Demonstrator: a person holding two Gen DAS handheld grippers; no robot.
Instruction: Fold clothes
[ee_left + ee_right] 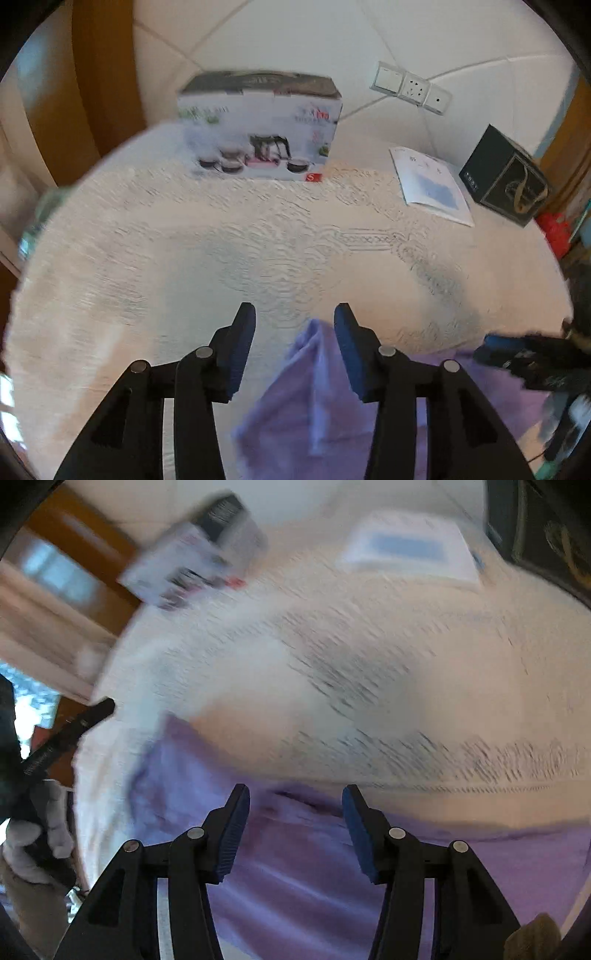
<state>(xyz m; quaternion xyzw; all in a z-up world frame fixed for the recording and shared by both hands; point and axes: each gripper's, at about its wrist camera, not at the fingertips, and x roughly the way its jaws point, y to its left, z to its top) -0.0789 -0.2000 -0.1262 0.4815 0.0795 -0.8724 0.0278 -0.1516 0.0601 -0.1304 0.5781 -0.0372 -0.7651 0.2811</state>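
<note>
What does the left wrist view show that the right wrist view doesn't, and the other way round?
Only the left wrist view shows the wall sockets and the open left gripper over a raised fold of the purple garment. Only the right wrist view shows a gloved hand at its left edge and the open right gripper over the flat cloth. Both share the garment, the white tablecloth, the cookware box, the booklet and the black box; the right view is heavily blurred.

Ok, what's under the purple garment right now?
The purple garment lies on the white textured tablecloth, which shows all around it. Whatever sits directly beneath the cloth is covered and cannot be seen.
</note>
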